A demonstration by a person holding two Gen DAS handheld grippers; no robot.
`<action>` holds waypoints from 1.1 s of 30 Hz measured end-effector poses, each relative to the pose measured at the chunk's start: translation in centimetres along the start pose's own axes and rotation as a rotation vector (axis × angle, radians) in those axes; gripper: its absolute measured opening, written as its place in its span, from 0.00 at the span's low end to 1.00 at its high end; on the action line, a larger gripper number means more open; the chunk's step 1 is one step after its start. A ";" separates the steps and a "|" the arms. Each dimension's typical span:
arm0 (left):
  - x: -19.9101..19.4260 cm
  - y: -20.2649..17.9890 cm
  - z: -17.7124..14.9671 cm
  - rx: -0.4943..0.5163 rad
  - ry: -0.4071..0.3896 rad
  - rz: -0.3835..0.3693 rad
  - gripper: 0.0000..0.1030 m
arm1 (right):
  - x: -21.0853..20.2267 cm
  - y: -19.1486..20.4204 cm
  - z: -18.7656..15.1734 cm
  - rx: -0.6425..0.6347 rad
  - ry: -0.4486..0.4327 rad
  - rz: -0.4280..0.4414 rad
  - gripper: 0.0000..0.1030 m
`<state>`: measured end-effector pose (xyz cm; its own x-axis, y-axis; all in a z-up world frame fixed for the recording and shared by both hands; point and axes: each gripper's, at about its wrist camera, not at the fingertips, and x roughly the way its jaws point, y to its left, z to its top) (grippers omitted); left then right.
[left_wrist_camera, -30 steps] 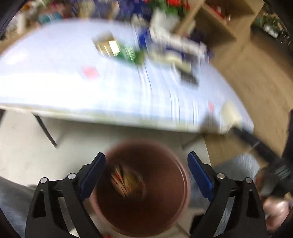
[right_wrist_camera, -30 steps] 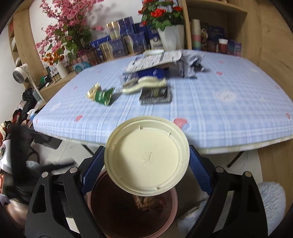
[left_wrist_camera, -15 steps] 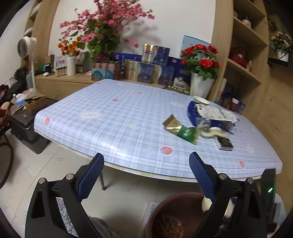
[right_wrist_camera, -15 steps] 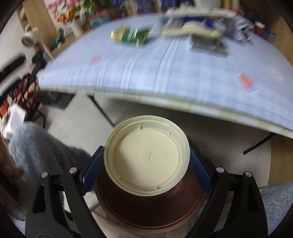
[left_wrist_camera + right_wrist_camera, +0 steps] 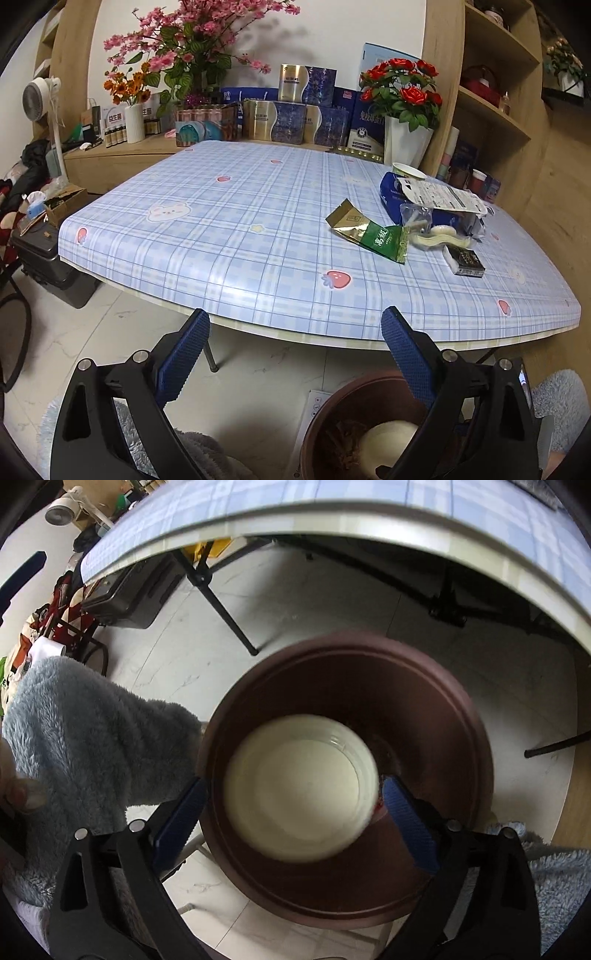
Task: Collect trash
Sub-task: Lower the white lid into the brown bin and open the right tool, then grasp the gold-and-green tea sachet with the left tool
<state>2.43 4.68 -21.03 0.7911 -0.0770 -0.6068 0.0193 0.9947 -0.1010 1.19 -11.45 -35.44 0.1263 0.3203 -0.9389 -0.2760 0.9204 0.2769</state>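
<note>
The cream plastic lid (image 5: 301, 788) sits inside the brown bin (image 5: 436, 716) on the floor, directly below the right gripper (image 5: 291, 823), whose jaws are opening and stand clear of its rim on both sides; it looks freshly dropped, though blur hides whether it has settled. The lid also shows in the left wrist view as a pale dome in the bin (image 5: 328, 417), beside brownish scraps.

The remaining trash lies up on the counter (image 5: 229, 236), beyond the bin and toward the counter's right end. Nearest the bin is the green-and-gold tea packet (image 5: 369, 232), its long axis running diagonally, gold end away from the bin. Just beyond it are a small dark box (image 5: 464, 260), a stack of pale lids (image 5: 441, 236), a crumpled clear wrapper (image 5: 415, 216) and a printed sheet (image 5: 439, 194) over a blue pack (image 5: 391, 192).

The left gripper (image 5: 291, 354) faces the counter with jaws wide apart and empty, so it seems the better placed for the packet. The counter's edge stands between it and the packet.
</note>
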 end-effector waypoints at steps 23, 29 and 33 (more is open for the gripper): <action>0.5 -0.3 -0.4 0.012 0.018 0.016 0.89 | -13.4 -3.0 -0.3 0.094 -0.657 -0.225 0.95; 0.7 -0.8 -0.5 0.029 0.030 0.010 0.89 | -14.3 -4.8 -0.6 0.146 -0.693 -0.257 0.95; 1.2 -1.1 0.6 0.003 0.061 -0.030 0.89 | -15.1 -6.1 -0.6 0.163 -0.719 -0.286 0.95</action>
<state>3.68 3.50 -21.16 0.7512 -0.1108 -0.6507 0.0443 0.9920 -0.1178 0.40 -22.00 -23.10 0.7717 0.0817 -0.6307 -0.0040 0.9923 0.1237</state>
